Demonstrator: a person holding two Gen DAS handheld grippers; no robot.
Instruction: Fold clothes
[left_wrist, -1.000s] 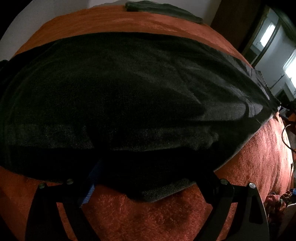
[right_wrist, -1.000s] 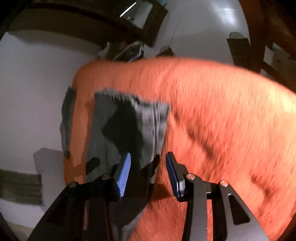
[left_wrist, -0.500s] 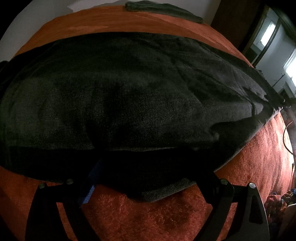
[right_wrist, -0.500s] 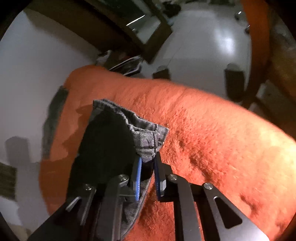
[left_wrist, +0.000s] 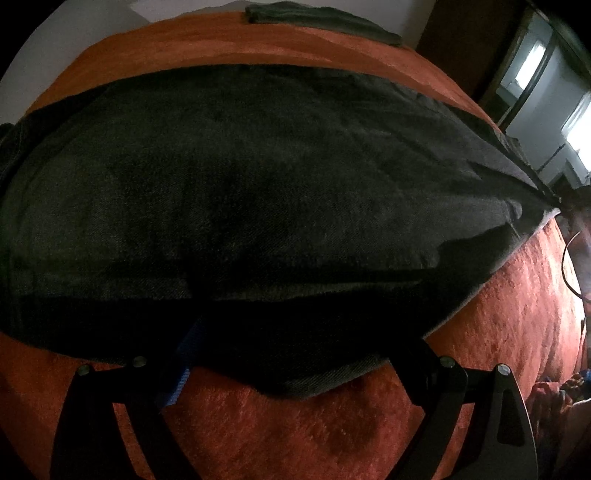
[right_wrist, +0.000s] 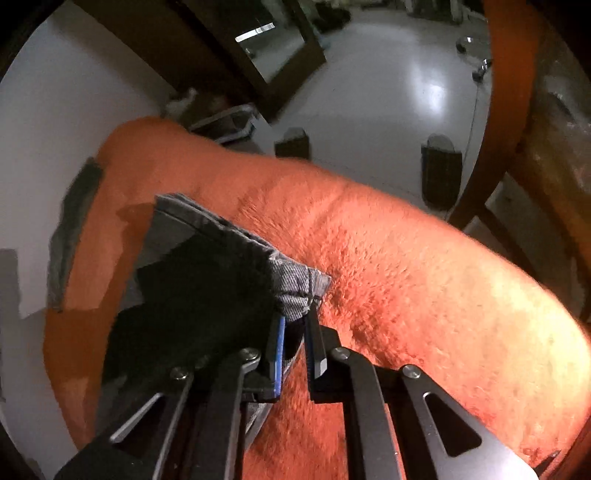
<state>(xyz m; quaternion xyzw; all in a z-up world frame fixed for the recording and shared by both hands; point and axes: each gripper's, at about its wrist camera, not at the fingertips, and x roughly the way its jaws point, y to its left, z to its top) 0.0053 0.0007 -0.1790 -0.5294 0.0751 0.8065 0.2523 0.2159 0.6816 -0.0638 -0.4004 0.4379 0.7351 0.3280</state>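
1. Two handheld two-finger grippers work over one dark grey denim garment (left_wrist: 258, 192) spread across a fuzzy orange blanket (left_wrist: 295, 435).
2. Right gripper (right_wrist: 295, 332): its blue-padded fingers (right_wrist: 279, 354) are nearly together, pinching a hemmed corner of the denim (right_wrist: 299, 291). That corner stands raised off the blanket, with the rest of the cloth trailing down and to the left of the fingers.
3. Left gripper (left_wrist: 295, 354): both fingertips are hidden beneath the near edge of the denim, which drapes over them. Only a sliver of one blue pad (left_wrist: 184, 362) shows. The finger arms stand wide apart, but whether they clamp the cloth I cannot tell.
4. In the left wrist view the garment fills most of the frame, lying broad and fairly flat, its far right end drawn to a point near the blanket's edge.
5. One folded grey-green cloth (left_wrist: 321, 22) lies at the far edge of the blanket, well apart from the denim.
6. Beyond the blanket, the right wrist view shows a glossy white floor (right_wrist: 388, 96) and a dark wooden chair frame (right_wrist: 491, 177).
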